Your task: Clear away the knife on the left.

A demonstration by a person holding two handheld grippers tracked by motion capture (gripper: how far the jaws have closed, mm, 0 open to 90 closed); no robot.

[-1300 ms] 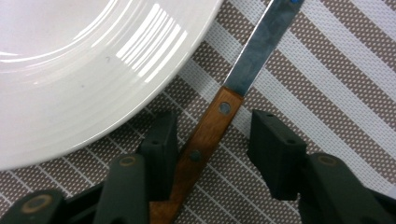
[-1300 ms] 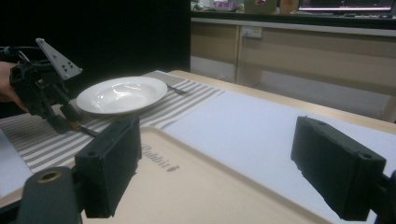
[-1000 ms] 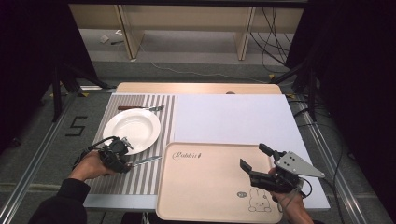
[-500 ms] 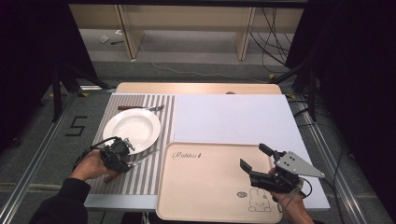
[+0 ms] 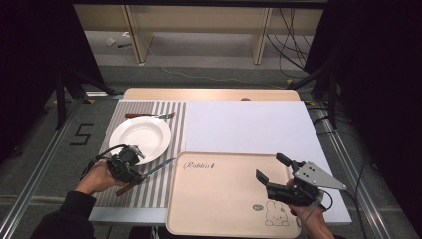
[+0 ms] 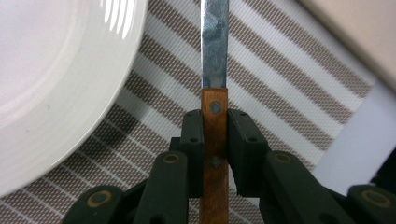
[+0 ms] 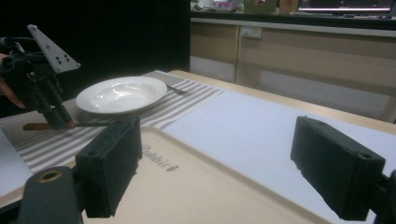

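Note:
A knife with a wooden handle [image 6: 215, 154] and steel blade [image 6: 215, 46] lies on the striped placemat [image 5: 149, 194] just below the white plate [image 5: 141, 137]. My left gripper [image 6: 215, 121] is shut on the handle; its jaws have just been closing, with the handle between the pads. In the high view the left gripper [image 5: 138, 174] sits at the plate's near edge and the blade [image 5: 160, 167] points toward the tray. My right gripper [image 5: 271, 167] hovers open over the beige tray [image 5: 224, 199], with nothing between its fingers [image 7: 112, 163].
A fork [image 5: 149, 115] lies on the placemat beyond the plate. A white mat [image 5: 249, 127] covers the right part of the table. The tray bears a rabbit drawing [image 5: 276, 216]. In the right gripper view the left gripper [image 7: 53, 119] stands beside the plate [image 7: 121, 93].
The left gripper has settled slightly lower onto the knife handle and the jaws have narrowed around it. The blade now angles a little more toward the tray. The right gripper has kept still.

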